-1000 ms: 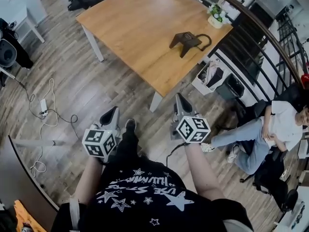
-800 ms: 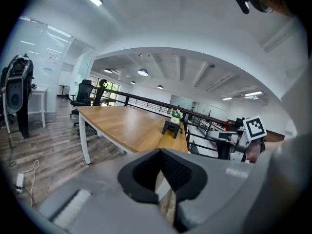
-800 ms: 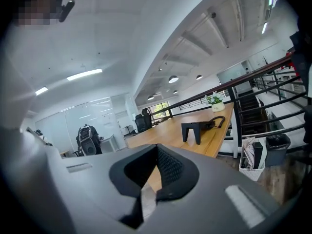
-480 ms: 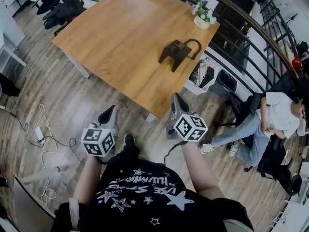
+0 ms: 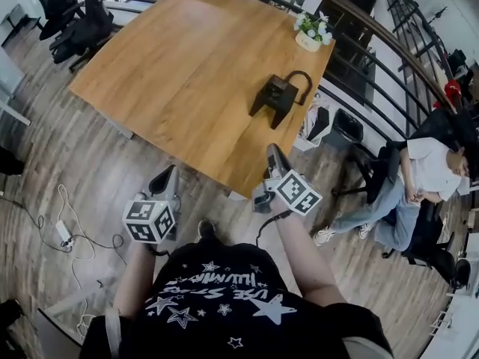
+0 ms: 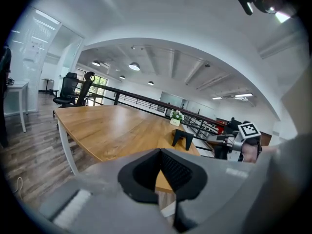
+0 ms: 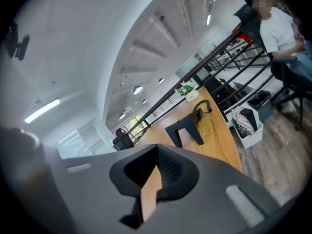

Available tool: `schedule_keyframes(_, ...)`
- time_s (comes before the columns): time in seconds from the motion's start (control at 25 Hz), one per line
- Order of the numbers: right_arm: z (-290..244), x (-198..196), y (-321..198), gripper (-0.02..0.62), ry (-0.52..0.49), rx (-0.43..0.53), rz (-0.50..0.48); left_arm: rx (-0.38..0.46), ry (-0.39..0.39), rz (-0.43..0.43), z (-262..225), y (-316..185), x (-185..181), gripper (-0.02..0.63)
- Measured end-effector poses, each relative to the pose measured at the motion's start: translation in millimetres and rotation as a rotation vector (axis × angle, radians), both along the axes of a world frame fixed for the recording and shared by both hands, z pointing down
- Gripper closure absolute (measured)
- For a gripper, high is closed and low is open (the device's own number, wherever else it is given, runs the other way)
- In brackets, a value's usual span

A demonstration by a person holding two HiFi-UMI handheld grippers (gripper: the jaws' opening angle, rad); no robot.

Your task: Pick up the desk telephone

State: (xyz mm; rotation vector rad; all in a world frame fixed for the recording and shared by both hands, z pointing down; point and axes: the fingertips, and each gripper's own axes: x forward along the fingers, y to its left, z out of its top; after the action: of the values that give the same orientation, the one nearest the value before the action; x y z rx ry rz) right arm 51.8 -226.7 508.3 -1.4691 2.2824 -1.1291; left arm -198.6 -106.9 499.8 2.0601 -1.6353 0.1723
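The black desk telephone (image 5: 272, 96) stands on the wooden table (image 5: 187, 58) near its right edge, with its cord looping behind it. It is also ahead in the left gripper view (image 6: 184, 138) and the right gripper view (image 7: 185, 126). My left gripper (image 5: 166, 176) hangs over the floor short of the table's near edge, jaws shut and empty (image 6: 160, 152). My right gripper (image 5: 272, 154) reaches just over the table's near corner, well short of the phone, and is shut on nothing (image 7: 157, 147).
A white pot with flowers (image 5: 310, 31) sits at the table's far corner. A black railing (image 5: 374, 62) runs along the right side. A person sits on a chair (image 5: 419, 182) at the right. A white crate (image 5: 317, 124) and office chairs (image 5: 75, 17) stand nearby. Cables (image 5: 63, 226) lie on the floor.
Both grippers have moved forward to the table's near edge, and the table and phone now sit closer. The right gripper has rolled to one side.
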Motion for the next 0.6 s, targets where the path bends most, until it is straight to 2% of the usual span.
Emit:
schedule_keyframes(0.16,-1,-8,-13,0.591,-0.097,-0.018,0.066,0.005,-0.008,0.021,0,-12,-18,0.604)
schedule_keyframes(0.32,2,-7,-20,0.544,-0.200,-0.047,0.125,0.005,-0.003,0.031,0,-18,-28,0.604)
schedule_keyframes(0.48,1,3,-29,0.441,-0.333,-0.050,0.198,0.001,0.006,0.029,2,-18,-29,0.604)
schedule_keyframes(0.6,5,10,-40,0.389,-0.420,-0.066,0.255,0.007,0.012,0.018,1,-18,-34,0.604)
